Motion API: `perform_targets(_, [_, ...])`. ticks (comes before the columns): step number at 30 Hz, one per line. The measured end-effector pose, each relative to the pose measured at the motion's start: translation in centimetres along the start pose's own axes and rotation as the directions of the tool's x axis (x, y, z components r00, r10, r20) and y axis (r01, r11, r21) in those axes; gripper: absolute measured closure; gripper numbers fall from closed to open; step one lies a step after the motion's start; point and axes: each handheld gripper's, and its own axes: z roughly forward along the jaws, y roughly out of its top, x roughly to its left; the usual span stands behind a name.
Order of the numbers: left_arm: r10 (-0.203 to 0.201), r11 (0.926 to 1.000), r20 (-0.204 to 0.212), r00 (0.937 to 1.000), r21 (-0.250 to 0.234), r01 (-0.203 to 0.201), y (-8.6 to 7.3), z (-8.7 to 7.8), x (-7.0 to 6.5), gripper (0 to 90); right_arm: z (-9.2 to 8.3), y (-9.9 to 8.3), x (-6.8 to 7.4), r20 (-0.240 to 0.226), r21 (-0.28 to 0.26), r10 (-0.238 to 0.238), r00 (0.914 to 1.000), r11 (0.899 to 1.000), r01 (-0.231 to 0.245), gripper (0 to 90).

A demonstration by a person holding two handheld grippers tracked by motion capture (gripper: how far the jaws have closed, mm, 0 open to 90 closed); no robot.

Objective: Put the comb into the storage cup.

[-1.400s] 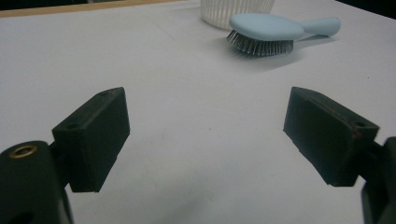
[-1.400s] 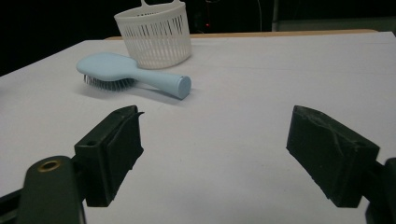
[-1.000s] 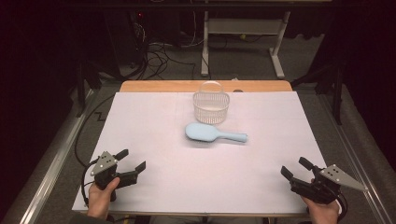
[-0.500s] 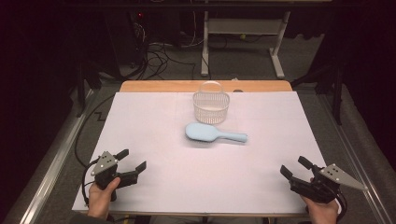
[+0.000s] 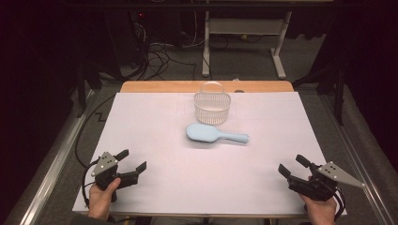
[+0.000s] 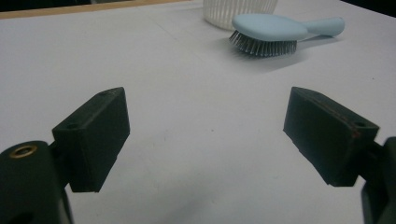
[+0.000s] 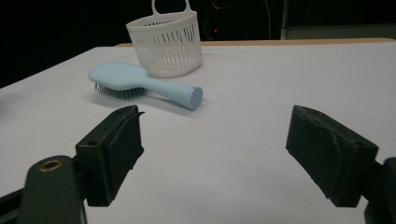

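Both hands rest low at the counter's (image 5: 155, 140) near edge, left tongs (image 5: 131, 161) at 7 o'clock and right tongs (image 5: 293, 168) at 5, each wide open and empty, aimed inward at the brush (image 5: 213, 134) lying bristles-down just beside the basket (image 5: 212, 108) at 12.

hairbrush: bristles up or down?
Down. The light blue plastic hairbrush lies on the white table cover with its smooth back up and the bristles against the cover, in front of the white slotted plastic basket.
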Motion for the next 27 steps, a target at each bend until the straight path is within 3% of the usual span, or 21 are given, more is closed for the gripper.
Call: perform_targets(27, [0.008,1.0,0.003,1.0,0.006,-0.008,0.03,0.15,-0.05,15.5,0.53,0.32,0.19,-0.014,-0.007,0.0,0.9999,1.0,0.0,19.4])
